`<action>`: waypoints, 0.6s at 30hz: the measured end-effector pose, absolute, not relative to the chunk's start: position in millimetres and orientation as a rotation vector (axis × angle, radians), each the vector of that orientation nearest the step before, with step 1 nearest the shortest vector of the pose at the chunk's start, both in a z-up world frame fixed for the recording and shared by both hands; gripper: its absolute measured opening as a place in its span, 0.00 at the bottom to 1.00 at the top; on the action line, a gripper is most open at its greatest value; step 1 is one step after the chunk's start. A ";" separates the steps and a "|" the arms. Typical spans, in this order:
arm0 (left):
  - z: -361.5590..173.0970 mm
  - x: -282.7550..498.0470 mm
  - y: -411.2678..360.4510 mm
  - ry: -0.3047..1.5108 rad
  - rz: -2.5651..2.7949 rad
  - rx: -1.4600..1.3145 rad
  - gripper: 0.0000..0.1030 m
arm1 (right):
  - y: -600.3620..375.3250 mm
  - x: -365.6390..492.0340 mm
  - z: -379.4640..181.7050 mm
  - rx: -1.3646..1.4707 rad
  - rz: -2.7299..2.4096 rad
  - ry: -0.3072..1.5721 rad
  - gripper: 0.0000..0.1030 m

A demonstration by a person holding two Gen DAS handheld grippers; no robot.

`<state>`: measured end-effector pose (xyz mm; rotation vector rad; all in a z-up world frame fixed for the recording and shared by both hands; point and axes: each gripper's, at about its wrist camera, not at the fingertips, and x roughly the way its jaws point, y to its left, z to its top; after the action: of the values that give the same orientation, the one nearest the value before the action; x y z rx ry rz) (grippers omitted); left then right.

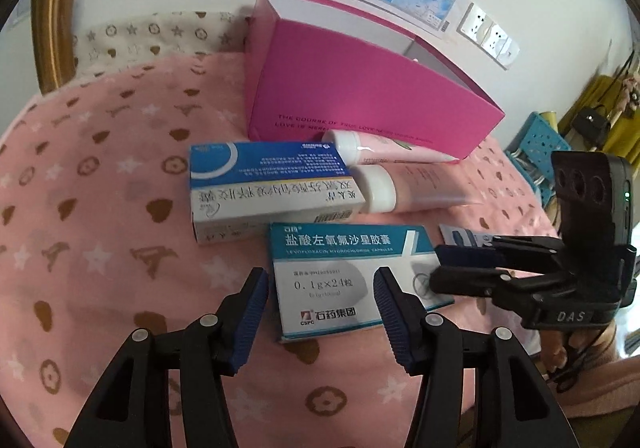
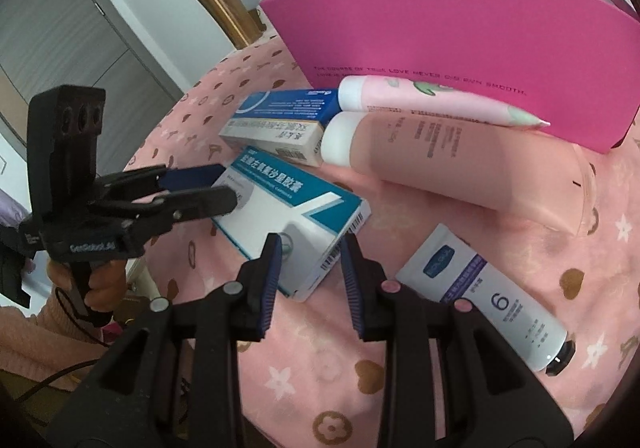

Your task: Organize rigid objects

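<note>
A teal-and-white medicine box point(image 1: 344, 248) point(image 2: 296, 208) lies flat on the pink cloth. My left gripper point(image 1: 320, 292) point(image 2: 228, 186) hovers over its near end, jaws open and pads off it. From the right, my right gripper point(image 2: 310, 272) point(image 1: 436, 264) points at the box's corner with a narrow gap, holding nothing. Behind it lie a blue-and-white box point(image 1: 272, 192) point(image 2: 280, 120), a small pink tube point(image 1: 400, 148) point(image 2: 432, 104) and a larger pink tube point(image 1: 428, 188) point(image 2: 460, 168). The open magenta box point(image 1: 360, 88) point(image 2: 460, 40) stands behind them. A white tube with a black cap point(image 2: 488, 296) lies at the right.
The round table's pink patterned cloth point(image 1: 100, 208) point(image 2: 400, 388) falls away at the edges. A gold tumbler point(image 1: 52, 28) point(image 2: 228, 8) stands at the back near the wall. A blue perforated basket point(image 1: 536, 144) sits beyond the table's right edge. A hand and pink sleeve point(image 2: 80, 312) hold the left gripper.
</note>
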<state>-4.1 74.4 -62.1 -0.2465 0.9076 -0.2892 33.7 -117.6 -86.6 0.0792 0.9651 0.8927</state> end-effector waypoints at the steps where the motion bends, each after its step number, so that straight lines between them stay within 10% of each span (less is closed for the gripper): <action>1: -62.8 -4.4 74.4 0.909 -0.295 -0.253 0.54 | -118.1 34.8 -86.9 0.086 0.890 0.967 0.32; 18: -44.4 -14.7 60.5 0.884 -0.346 -0.244 0.54 | -128.8 37.1 -69.8 0.120 0.877 0.946 0.38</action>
<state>-14.7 60.5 -44.4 -0.2441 0.8835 -0.3460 37.1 -128.8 -69.8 0.1204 0.9455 0.8774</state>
